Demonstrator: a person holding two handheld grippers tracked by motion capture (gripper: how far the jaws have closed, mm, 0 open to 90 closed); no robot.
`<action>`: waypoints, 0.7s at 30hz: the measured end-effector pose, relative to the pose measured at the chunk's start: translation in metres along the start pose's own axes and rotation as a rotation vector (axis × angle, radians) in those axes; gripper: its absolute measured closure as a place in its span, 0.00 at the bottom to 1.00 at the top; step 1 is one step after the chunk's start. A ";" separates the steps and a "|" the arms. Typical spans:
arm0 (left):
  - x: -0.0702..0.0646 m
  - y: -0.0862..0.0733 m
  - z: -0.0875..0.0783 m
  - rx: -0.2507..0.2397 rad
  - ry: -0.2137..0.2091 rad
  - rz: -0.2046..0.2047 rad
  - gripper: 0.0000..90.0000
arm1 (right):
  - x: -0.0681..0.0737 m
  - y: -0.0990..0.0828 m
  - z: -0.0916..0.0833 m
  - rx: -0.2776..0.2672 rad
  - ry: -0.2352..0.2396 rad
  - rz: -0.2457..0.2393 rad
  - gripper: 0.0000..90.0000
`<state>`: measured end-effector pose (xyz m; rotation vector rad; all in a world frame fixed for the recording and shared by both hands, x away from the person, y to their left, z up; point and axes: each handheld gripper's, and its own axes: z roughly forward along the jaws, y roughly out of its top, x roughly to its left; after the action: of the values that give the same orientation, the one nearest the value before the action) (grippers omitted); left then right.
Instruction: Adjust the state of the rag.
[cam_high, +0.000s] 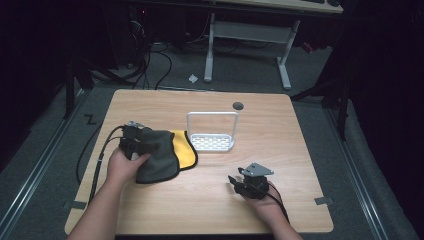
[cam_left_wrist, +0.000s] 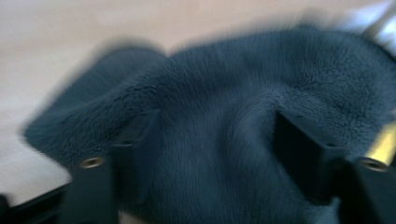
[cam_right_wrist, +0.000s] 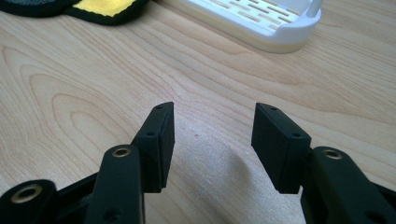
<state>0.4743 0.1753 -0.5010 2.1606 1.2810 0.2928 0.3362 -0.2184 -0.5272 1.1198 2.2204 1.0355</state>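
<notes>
- There are two hand-held grippers, one in each hand of the person, above one wooden table (cam_high: 200, 200).
- The left hand-held gripper (cam_left_wrist: 219, 140) has its two jaws standing wide. The grey cloth (cam_left_wrist: 243, 93) lies between and in front of them, and its soft pile comes up around both jaws. I cannot tell if the pads press on it, because this view is blurred.
- In the high view the left hand-held gripper (cam_high: 134, 142) sits at the left edge of the grey cloth (cam_high: 160, 155), and the person's left hand (cam_high: 122, 167) rests against the same edge.
- There are two cloths. The grey one has a black border and lies partly on top of one yellow cloth (cam_high: 185, 152), which shows on the far side of it from the left hand-held gripper.
- The right hand-held gripper (cam_right_wrist: 212, 135) has its jaws wide and nothing between them, with bare table under them.
- In the high view the right hand-held gripper (cam_high: 239, 184) is well apart from both cloths, near the front of the table.
- There is one white rack (cam_high: 212, 142) with one tall loop handle. It stands ahead of the right hand-held gripper and just beside the yellow cloth.
- In the right gripper view, the white rack (cam_right_wrist: 261, 23) is ahead and the yellow cloth (cam_right_wrist: 105, 7) is ahead to the left.
</notes>
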 end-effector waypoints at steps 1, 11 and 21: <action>-0.005 -0.005 0.006 0.019 0.038 0.050 0.49 | 0.000 0.000 0.000 0.001 0.000 0.000 0.56; -0.028 -0.035 -0.009 -0.027 0.074 0.189 0.75 | 0.002 0.000 -0.001 -0.002 0.003 -0.006 0.55; -0.060 -0.075 -0.032 -0.050 0.011 0.260 0.75 | 0.003 0.001 -0.001 -0.001 0.003 -0.010 0.55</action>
<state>0.3748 0.1628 -0.5136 2.2855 0.9869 0.4379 0.3339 -0.2159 -0.5259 1.1065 2.2255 1.0352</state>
